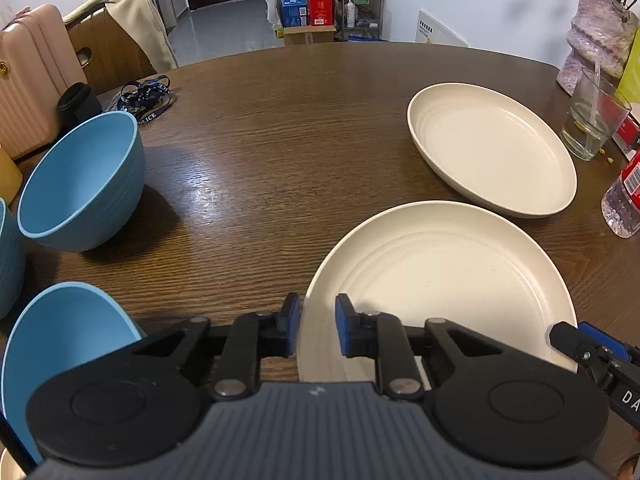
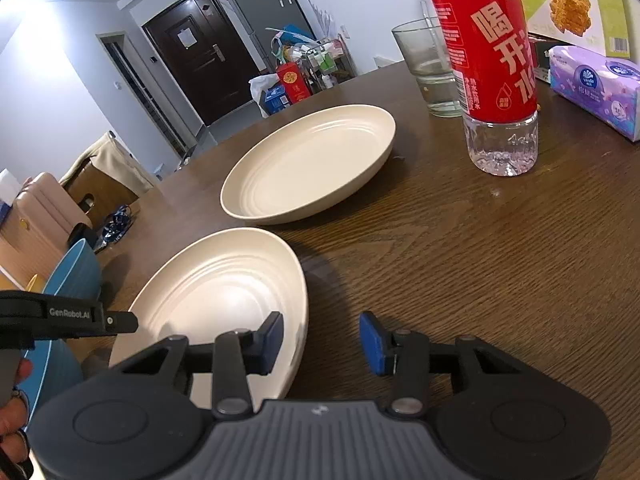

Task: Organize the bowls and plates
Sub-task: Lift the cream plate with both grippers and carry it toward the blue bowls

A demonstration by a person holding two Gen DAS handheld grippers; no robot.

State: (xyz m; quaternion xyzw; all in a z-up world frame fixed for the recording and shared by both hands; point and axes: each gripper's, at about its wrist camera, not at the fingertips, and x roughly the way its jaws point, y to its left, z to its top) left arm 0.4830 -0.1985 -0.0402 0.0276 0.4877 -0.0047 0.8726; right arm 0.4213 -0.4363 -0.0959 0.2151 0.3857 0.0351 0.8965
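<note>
Near cream plate (image 1: 440, 276), on the wooden table (image 1: 280, 120) before a second cream plate (image 1: 492, 148): its rim is straddled by the narrowed left gripper (image 1: 318, 326) and the wider right gripper (image 2: 320, 344). Blue bowls (image 1: 80, 180) are seen leftward.

"GenRobot.AI" marks the left tool (image 2: 72, 318); "POLICE" the lanyard (image 1: 146, 98); "vinda" the tissue pack (image 2: 596, 88).

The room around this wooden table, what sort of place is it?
Most likely a lived-in home, probably its dining area. The wooden table holds cream plates and blue bowls, a coat hangs over a chair, and a dark door stands beyond.
</note>
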